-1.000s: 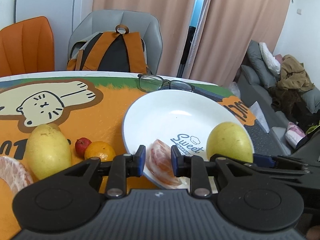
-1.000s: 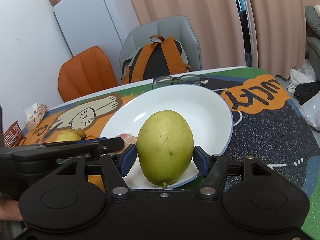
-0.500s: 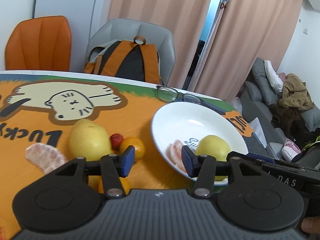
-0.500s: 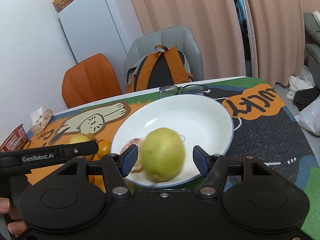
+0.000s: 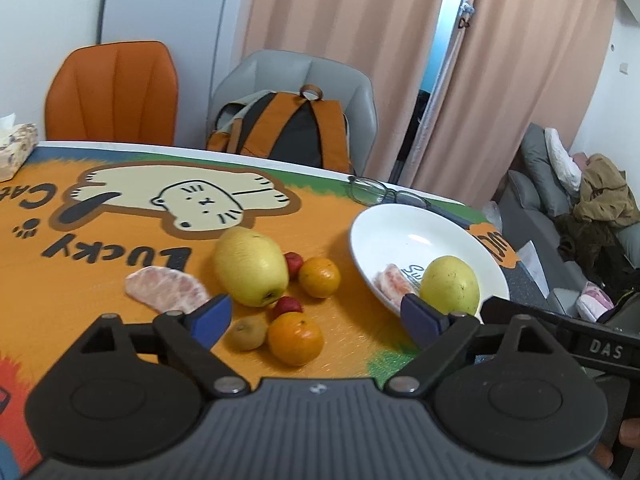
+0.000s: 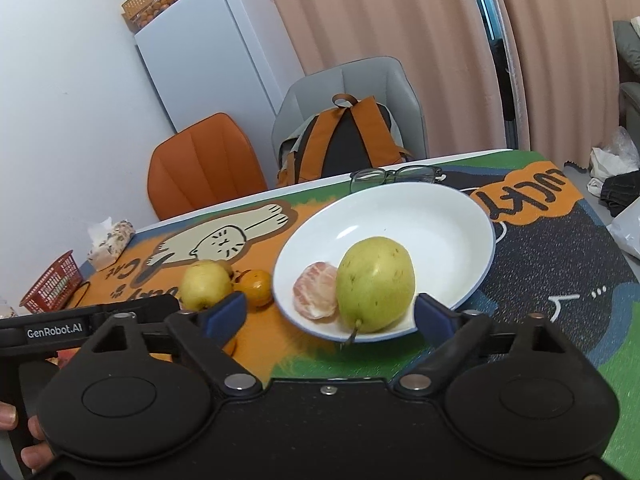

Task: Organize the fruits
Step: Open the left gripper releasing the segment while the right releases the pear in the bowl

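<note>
1. The fruits are split between two places. A green-yellow pear and a peeled citrus piece lie touching each other in the near part of the white plate. The rest sit on the table mat to the plate's left: a large yellow pear, a second peeled citrus piece, two oranges, two small red fruits and a small brownish fruit.

2. Handling, as I judge it: the pears look firm and fairly heavy with smooth, rounded skin, so they could roll; grip them across the widest part. The peeled pieces look soft and easily crushed, so take them lightly by the flanks. The oranges are round and firm; the red fruits are small enough to slip between wide jaws.

3. The left gripper has just been opening and stands wide with nothing between its fingers, aimed over the loose cluster.

4. The right gripper has also just been opening; it stands wide, near the plate's near rim, clear of the pear.

5. Farther off lie glasses just beyond the plate, then a backpack on a grey chair.
</note>
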Tool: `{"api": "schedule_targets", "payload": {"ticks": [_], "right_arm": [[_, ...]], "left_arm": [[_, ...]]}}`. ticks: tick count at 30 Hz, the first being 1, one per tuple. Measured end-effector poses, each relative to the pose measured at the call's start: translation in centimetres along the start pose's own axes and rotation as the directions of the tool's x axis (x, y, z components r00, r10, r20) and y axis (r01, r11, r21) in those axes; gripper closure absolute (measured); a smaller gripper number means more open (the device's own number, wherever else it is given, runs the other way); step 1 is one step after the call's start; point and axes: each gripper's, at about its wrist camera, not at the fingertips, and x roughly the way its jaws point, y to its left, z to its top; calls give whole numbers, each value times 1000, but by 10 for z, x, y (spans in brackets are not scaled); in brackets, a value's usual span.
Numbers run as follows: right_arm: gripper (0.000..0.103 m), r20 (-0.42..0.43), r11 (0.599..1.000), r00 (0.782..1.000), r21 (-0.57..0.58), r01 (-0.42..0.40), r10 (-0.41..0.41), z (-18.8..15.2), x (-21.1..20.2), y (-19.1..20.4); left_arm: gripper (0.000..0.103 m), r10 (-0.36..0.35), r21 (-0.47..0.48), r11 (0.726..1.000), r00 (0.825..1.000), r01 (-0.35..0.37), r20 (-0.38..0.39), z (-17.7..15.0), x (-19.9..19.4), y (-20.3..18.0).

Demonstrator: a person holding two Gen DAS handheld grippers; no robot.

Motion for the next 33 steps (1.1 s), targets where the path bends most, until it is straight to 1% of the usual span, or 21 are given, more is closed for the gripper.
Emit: {"api": "schedule_targets", "payload": {"ticks": [6, 15, 22, 33], "right_arm": [[0, 1, 1000, 1000, -13, -21, 21, -8, -8, 11], [0, -27, 998, 998, -19, -59, 59, -22, -8, 28], [0, -44, 997, 996, -22, -73, 72, -31, -5, 38], [0, -76, 996, 993, -18, -88, 87, -36, 9, 49]], "left_arm": [[10, 9, -7, 1000, 1000, -9, 0, -6, -12, 10], [9, 20, -2, 1000, 1000, -20, 3, -15, -23, 25], [7, 24, 2, 1000, 1000, -24, -7, -21, -30, 36], [7, 41, -30, 999, 999, -41, -14, -20, -27, 58]]}}
